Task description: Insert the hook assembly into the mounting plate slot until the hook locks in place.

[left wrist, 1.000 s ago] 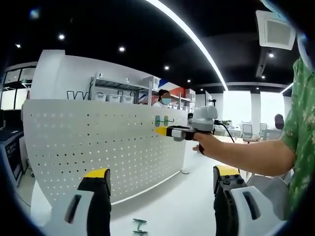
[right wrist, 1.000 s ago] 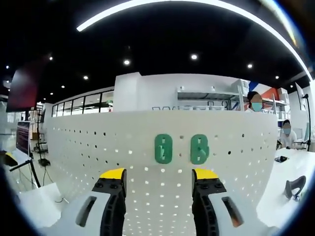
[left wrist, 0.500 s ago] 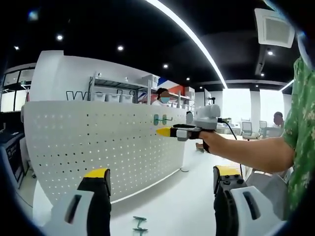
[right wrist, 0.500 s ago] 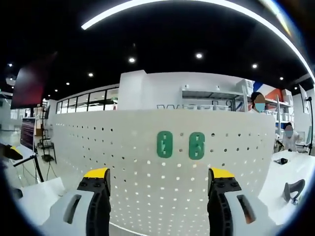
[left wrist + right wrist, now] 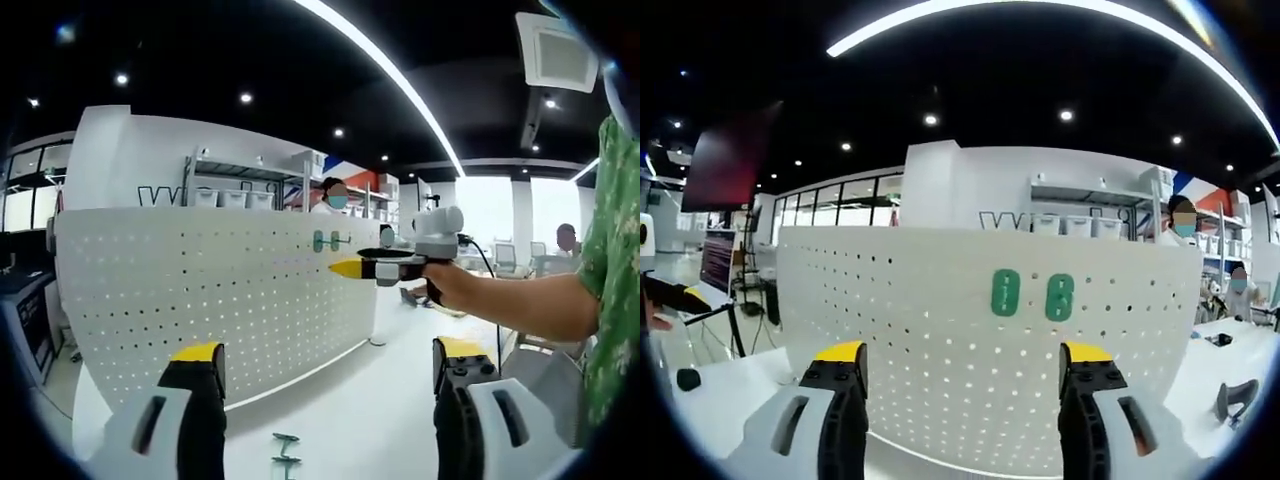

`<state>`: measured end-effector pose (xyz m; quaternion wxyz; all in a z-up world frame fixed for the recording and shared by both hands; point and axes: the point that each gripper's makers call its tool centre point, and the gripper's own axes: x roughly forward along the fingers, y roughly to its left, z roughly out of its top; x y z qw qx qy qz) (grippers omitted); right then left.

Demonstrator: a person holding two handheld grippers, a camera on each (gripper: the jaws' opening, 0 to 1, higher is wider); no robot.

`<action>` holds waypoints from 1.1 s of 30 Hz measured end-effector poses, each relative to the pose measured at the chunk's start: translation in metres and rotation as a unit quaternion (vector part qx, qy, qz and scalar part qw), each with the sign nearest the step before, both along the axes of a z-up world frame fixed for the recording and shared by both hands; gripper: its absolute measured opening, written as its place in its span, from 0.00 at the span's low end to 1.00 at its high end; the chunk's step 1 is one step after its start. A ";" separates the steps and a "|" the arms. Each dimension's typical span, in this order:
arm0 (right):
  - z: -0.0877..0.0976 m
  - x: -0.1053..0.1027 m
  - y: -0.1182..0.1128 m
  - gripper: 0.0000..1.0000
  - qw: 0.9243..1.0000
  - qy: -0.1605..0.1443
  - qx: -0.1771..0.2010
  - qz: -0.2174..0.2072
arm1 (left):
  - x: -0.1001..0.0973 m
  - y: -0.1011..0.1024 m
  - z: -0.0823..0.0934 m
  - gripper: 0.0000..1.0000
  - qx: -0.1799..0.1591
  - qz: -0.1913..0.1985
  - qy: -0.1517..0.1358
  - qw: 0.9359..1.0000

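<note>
A white mounting pegboard (image 5: pixel 200 290) stands upright on the table, and two green hook assemblies (image 5: pixel 326 241) hang on it near its top edge. In the right gripper view the pegboard (image 5: pixel 940 350) faces me, with the two green hooks (image 5: pixel 1006 292) (image 5: pixel 1060 297) side by side, each in its slot. My right gripper (image 5: pixel 965 360) is open, empty and some way back from the board. It reaches in from the right as the right gripper (image 5: pixel 345 268), just short of the hooks. My left gripper (image 5: pixel 325 365) is open and holds nothing. A loose green hook (image 5: pixel 285 450) lies on the table below it.
The white table top (image 5: pixel 380 400) runs on in front of the board. A person's bare arm and green sleeve (image 5: pixel 610 260) fill the right side. A small black object (image 5: pixel 1232 400) lies on the table at right. A dark monitor (image 5: pixel 730 160) hangs at upper left.
My right gripper's jaws opened wider, then it drew back from the pegboard, leaving both green hooks on it. The left gripper stayed open and nearly still.
</note>
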<state>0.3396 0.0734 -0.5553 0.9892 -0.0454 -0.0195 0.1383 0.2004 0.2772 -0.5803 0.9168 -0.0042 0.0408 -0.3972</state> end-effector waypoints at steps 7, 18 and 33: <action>0.002 -0.013 0.009 0.79 1.000 0.000 -0.002 0.018 | -0.004 0.005 -0.002 0.87 0.004 0.008 0.001 1.000; 0.003 -0.041 0.032 0.78 0.998 0.002 -0.013 0.057 | -0.012 0.012 -0.002 0.87 0.009 0.020 -0.001 1.000; -0.027 -0.079 0.069 0.77 0.991 0.032 -0.050 0.117 | -0.024 0.018 -0.007 0.86 0.013 0.028 0.002 1.000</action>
